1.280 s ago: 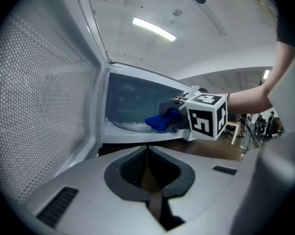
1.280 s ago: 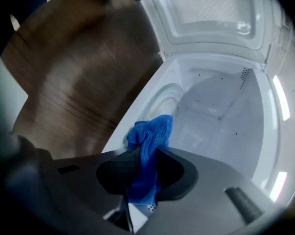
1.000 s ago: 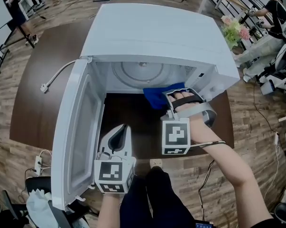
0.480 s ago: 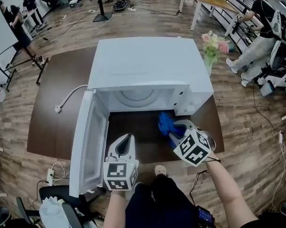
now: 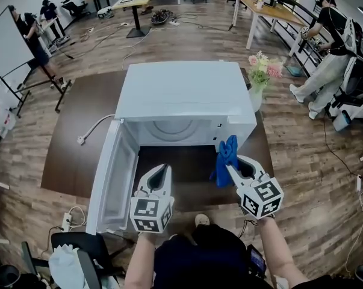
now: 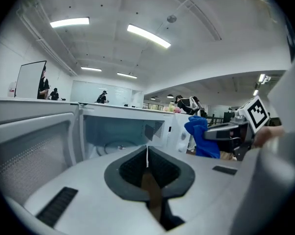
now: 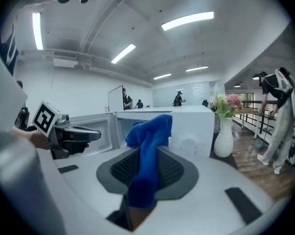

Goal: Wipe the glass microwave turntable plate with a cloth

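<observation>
left gripper (image 5: 159, 171) closed, right gripper (image 5: 231, 170) clamped

The blue cloth (image 7: 146, 153) pinched in the right gripper (image 5: 229, 168) looks soft and nappy against that gripper's matt grey plastic shell and dark ribbed pads (image 7: 177, 171), while ahead of it the white microwave (image 5: 182, 94) shows a smooth, faintly glossy skin on a dark matt wood-look table (image 5: 73, 134).

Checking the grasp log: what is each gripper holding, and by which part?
The right gripper is shut on the bunched blue cloth, pinched along its middle. The left gripper has its jaws together, holding nothing.
</observation>
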Demonstrator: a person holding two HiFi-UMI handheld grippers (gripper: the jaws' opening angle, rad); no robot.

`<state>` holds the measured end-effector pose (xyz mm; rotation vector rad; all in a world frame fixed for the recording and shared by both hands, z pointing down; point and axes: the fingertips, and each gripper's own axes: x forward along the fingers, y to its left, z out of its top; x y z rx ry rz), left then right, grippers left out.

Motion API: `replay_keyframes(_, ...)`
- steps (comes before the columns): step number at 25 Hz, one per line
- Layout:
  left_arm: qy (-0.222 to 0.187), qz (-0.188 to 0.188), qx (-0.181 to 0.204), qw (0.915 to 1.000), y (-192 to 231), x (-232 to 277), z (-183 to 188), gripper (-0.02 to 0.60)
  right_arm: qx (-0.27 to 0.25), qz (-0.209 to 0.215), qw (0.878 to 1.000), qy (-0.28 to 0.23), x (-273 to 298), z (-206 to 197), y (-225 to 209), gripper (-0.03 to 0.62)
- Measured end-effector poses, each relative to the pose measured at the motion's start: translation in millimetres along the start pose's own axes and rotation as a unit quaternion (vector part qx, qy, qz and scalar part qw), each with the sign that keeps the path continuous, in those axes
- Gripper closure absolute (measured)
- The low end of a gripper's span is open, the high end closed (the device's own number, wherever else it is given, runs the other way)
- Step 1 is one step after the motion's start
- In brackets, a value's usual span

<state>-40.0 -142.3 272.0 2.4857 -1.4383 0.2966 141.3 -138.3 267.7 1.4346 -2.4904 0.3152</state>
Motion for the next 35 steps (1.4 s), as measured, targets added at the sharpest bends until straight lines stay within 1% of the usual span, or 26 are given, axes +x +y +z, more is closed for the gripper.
replay_keyframes(3,-0.018,-0.002,0.011,0.9998,-8.0,-0.3,7.8,0.571,0.036,-0.023,0.998,-0.048,-8.8,4.2,-13.0,0.517)
replay_keyframes(5,-0.027,-0.003,0.016,0.9995,-13.6,-0.5,8.3,0.572,0.046,-0.048,0.996,-0.067,-17.4,2.3,-22.2,0.517)
replay_keyframes(7,-0.033,0.000,0.019,0.9993,-16.6,1.5,8.0,0.572,0.041,-0.076,0.993,-0.076,-24.9,-1.5,-31.2,0.519)
replay_keyframes(9,-0.037,0.004,0.020,0.9991,-16.8,5.1,7.8,0.571,0.028,-0.102,0.992,-0.074,-29.2,-6.2,-40.1,0.519)
replay_keyframes(11,-0.038,0.006,0.020,0.9991,-17.5,8.4,6.7,0.572,0.023,-0.118,0.990,-0.071,-31.5,-9.6,-46.7,0.520)
replay_keyframes(18,-0.033,-0.008,0.024,0.9992,-30.5,13.6,-0.7,0.571,0.019,-0.125,0.990,-0.067,-30.7,-13.4,-48.6,0.520)
replay_keyframes(26,-0.032,-0.014,0.028,0.9990,-34.8,16.6,3.1,0.572,0.032,-0.120,0.991,-0.057,-29.0,-15.4,-44.7,0.520)
replay_keyframes(35,-0.024,-0.016,0.036,0.9990,-37.5,16.2,-0.8,0.572,0.022,-0.119,0.991,-0.059,-29.9,-14.1,-38.6,0.520)
